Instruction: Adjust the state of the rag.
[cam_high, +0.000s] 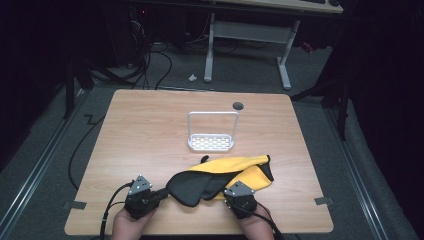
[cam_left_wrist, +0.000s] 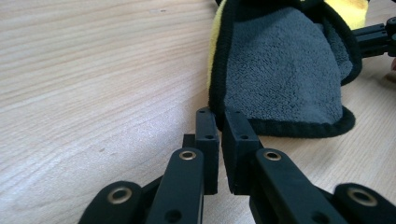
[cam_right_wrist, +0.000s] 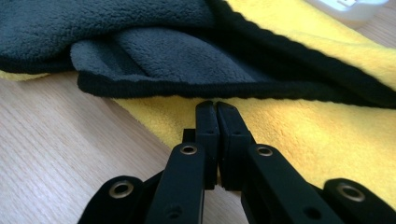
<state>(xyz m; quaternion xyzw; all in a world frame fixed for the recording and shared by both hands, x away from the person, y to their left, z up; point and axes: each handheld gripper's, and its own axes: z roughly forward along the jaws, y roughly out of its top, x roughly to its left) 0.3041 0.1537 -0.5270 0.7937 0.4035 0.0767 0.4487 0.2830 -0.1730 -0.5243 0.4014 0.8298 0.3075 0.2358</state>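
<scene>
The cloth (cam_high: 225, 175), yellow on one face and grey on the other with a black bound edge, lies crumpled near the front edge of the table (cam_high: 150, 130), between the two hand-held tools. Its long axis runs across the table, rising slightly toward the far right, where the yellow face is exposed; the grey face is folded over at the near left. The left gripper (cam_high: 161, 194) sits at the cloth's left end, pointing to the right along that axis. In the left gripper view its jaws are nearly together, with a narrow gap, and their tips reach the black hem at the corner of the grey fold (cam_left_wrist: 285, 79); whether the hem is pinched between them cannot be told from here. The right gripper (cam_high: 234, 196) rests at the near edge of the cloth toward its right half, pointing away from the person. In the right gripper view its jaws are clenched together, tips lying over the yellow layer (cam_right_wrist: 303, 135) just short of the black-edged grey fold (cam_right_wrist: 163, 60); no fabric is visibly caught between them. Both tools are in contact range, the left one at the end of the long axis and the right one at its side. A white wire rack (cam_high: 211, 132) stands farther back, well apart from the cloth.
</scene>
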